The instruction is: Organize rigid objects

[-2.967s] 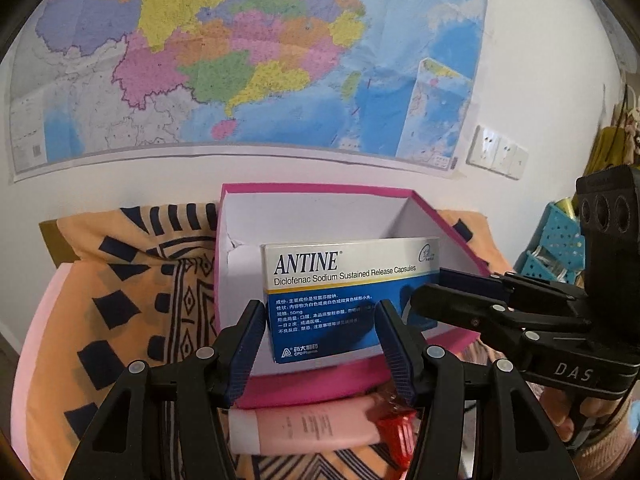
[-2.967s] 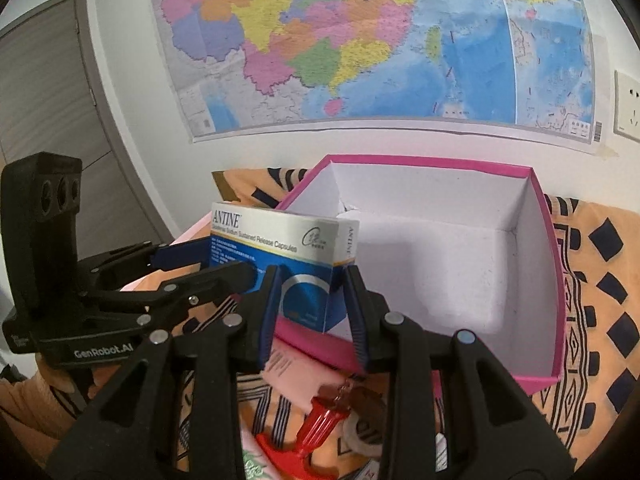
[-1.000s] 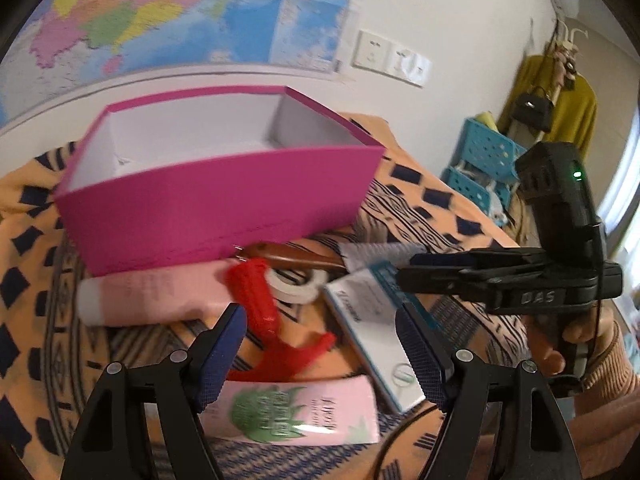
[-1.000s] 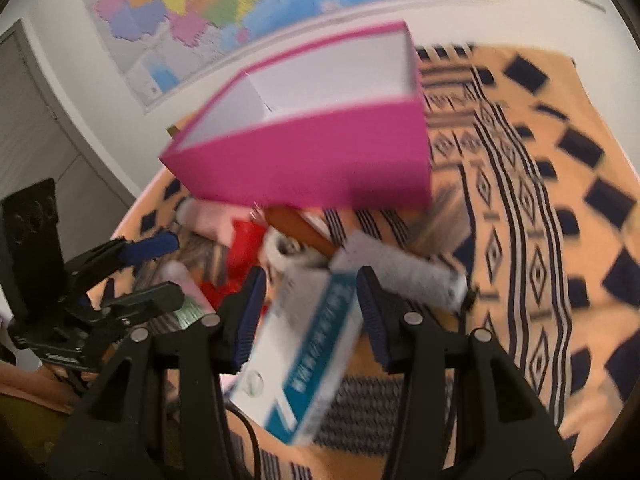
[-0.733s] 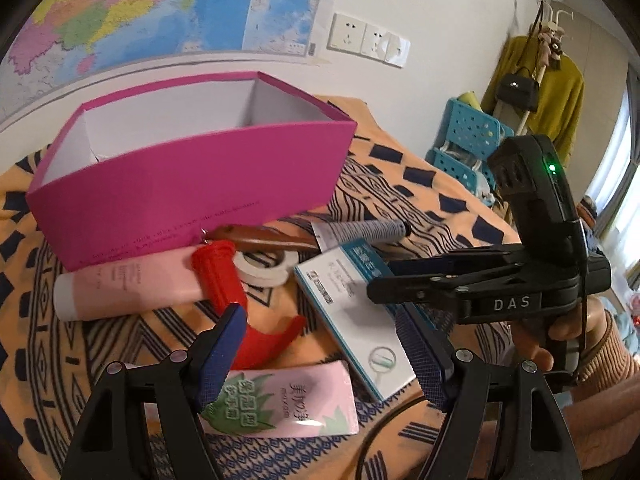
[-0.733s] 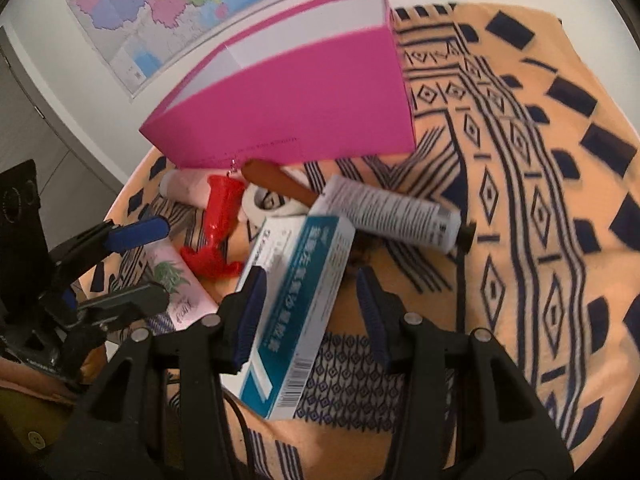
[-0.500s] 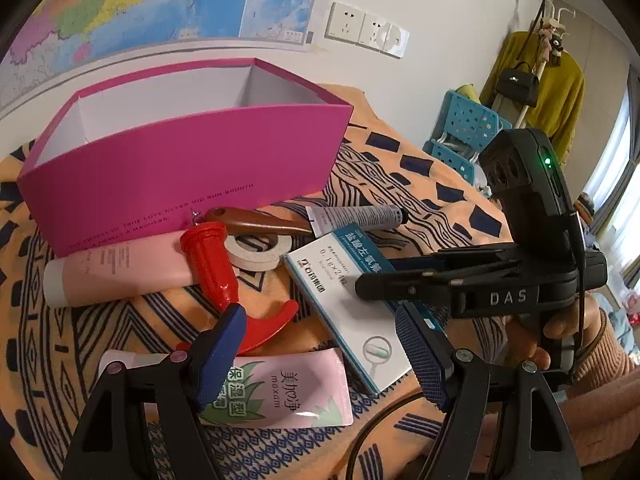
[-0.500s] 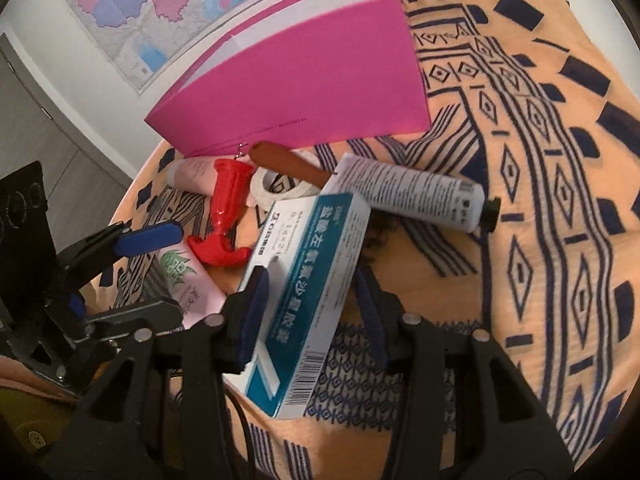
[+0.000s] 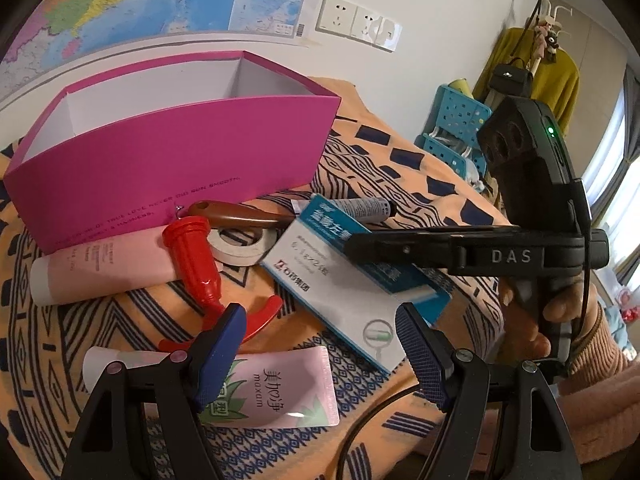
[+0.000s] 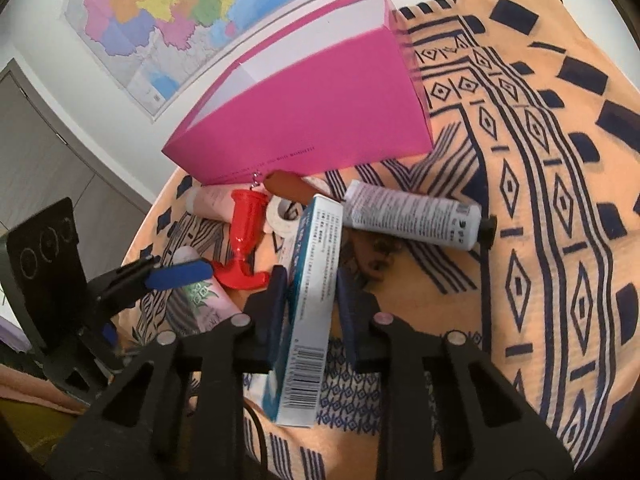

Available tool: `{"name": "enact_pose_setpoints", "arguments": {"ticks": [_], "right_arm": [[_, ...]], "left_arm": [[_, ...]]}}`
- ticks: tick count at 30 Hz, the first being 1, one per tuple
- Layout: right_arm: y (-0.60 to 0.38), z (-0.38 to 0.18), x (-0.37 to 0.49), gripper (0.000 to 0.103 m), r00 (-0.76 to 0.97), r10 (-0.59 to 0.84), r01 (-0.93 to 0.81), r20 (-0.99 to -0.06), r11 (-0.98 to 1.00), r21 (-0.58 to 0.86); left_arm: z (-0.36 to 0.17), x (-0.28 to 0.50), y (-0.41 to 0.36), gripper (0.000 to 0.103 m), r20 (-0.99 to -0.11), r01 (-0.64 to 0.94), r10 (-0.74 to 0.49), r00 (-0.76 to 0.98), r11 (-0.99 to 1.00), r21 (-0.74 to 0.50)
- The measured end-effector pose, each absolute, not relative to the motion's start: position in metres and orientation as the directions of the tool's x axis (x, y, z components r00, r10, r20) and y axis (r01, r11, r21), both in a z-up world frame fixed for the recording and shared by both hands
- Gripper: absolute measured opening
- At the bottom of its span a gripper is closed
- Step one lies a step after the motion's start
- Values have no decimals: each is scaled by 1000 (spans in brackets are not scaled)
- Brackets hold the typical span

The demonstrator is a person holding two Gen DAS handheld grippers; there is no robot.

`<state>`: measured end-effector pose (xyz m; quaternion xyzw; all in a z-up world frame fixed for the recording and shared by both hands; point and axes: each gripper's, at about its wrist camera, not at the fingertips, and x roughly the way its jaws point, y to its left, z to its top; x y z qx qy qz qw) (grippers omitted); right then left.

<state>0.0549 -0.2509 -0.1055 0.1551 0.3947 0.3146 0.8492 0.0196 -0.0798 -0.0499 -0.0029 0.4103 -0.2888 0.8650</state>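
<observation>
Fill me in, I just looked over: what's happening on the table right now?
A person is sorting loose items off a patterned cloth toward the open pink box. The right gripper is shut on the blue-and-white medicine box, gripping its long sides. The left gripper hangs open above the pink maxam tube and holds nothing. A red-handled tool, a tape roll, a pink tube and a white tube lie in front of the pink box.
</observation>
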Motion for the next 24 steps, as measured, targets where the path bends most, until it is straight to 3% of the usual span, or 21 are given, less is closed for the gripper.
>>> {"name": "enact_pose_setpoints", "arguments": {"ticks": [5, 10, 15, 24], "right_arm": [[-250, -110, 61, 28, 479, 660, -401, -578, 751, 525], [-265, -122, 57, 44, 491, 616, -328, -616, 786, 524], [-282, -122, 37, 44, 499, 609, -316, -616, 790, 526], [-287, -127, 1, 44, 449, 652, -331, -611, 756, 564]], "left_arm": [[-51, 22, -79, 79, -713, 484, -489, 502, 842, -236], [-50, 33, -78, 78, -715, 481, -461, 526, 854, -197], [-49, 51, -83, 78, -714, 503, -456, 532, 848, -168], [-57, 77, -114, 65, -743, 584, -457, 489, 804, -110]]}}
